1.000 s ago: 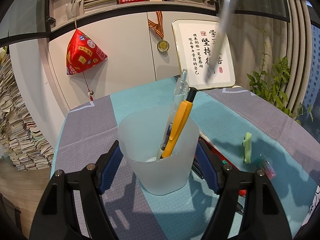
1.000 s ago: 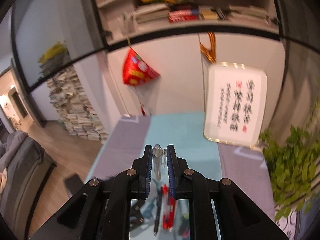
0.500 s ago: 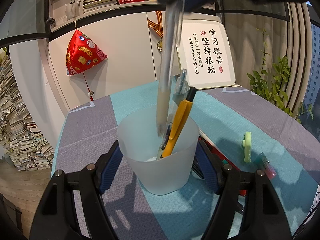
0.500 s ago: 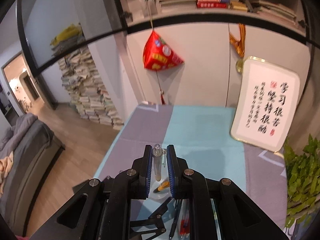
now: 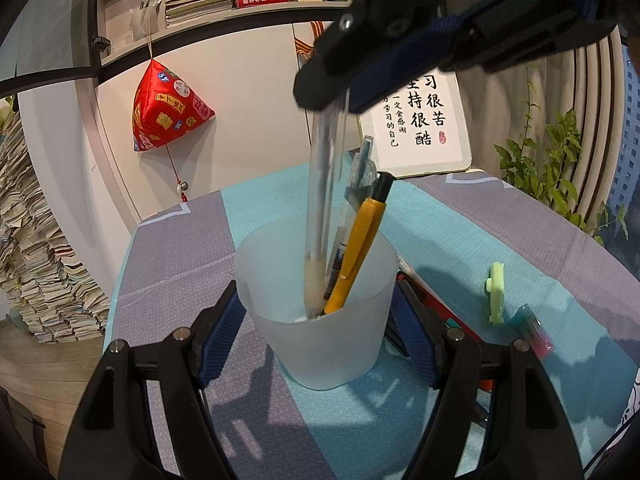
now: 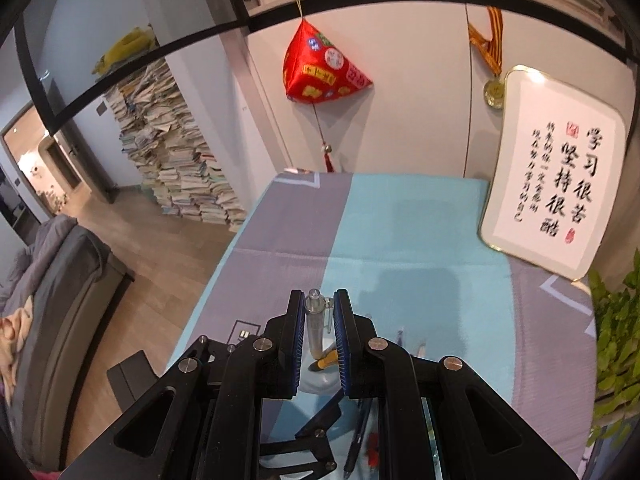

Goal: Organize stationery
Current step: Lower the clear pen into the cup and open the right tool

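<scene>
Inside the frosted cup (image 5: 320, 320) (tip hidden), right hand-held gripper (image 6: 318, 308) clamps a clear pen (image 5: 324, 200).

Clear pen (image 5: 324, 200) tip hidden behind frosted cup (image 5: 320, 344) wall; red item (image 5: 452, 312) mostly behind left tongs (image 5: 316, 316).

A grey-and-teal clothed table (image 5: 460, 240) bears a frosted cup (image 5: 320, 320) and green clip (image 5: 495, 294).

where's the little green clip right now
In the left wrist view the green clip lies on the tablecloth, right of the frosted cup and beside a pink-capped tube.
</scene>
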A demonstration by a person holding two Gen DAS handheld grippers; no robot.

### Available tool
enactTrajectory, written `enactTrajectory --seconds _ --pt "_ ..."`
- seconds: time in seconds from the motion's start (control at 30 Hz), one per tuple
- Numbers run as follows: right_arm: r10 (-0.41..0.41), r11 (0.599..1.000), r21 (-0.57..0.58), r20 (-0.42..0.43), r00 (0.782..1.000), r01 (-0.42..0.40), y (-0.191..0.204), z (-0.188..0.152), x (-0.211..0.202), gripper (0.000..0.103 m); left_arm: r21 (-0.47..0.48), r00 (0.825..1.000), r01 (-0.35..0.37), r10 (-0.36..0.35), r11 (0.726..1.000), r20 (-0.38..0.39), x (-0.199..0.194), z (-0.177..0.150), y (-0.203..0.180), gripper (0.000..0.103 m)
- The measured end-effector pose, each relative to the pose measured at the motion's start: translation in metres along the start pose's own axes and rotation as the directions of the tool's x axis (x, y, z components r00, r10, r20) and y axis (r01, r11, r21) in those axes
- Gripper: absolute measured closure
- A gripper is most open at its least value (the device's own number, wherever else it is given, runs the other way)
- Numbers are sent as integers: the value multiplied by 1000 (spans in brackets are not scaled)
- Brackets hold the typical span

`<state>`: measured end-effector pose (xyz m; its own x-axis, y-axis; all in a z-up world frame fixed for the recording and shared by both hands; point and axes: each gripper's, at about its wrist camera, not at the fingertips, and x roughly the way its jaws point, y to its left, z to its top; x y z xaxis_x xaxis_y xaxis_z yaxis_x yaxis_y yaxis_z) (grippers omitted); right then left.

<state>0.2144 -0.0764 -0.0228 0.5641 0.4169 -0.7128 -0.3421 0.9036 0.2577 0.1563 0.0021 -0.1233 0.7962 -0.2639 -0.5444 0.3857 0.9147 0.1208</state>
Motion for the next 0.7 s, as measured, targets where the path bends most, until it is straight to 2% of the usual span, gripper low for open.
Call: enactTrajectory --seconds 0.4,0.7 --pt "36 999 40 -59 998 -34 -7 -3 15 87 0 1000 0 0 1000 0 0 0 0 30" --pt "41 998 47 -58 998 -38 -9 -4 15 87 1 1000 -1 1 1000 -1 0 0 0 30"
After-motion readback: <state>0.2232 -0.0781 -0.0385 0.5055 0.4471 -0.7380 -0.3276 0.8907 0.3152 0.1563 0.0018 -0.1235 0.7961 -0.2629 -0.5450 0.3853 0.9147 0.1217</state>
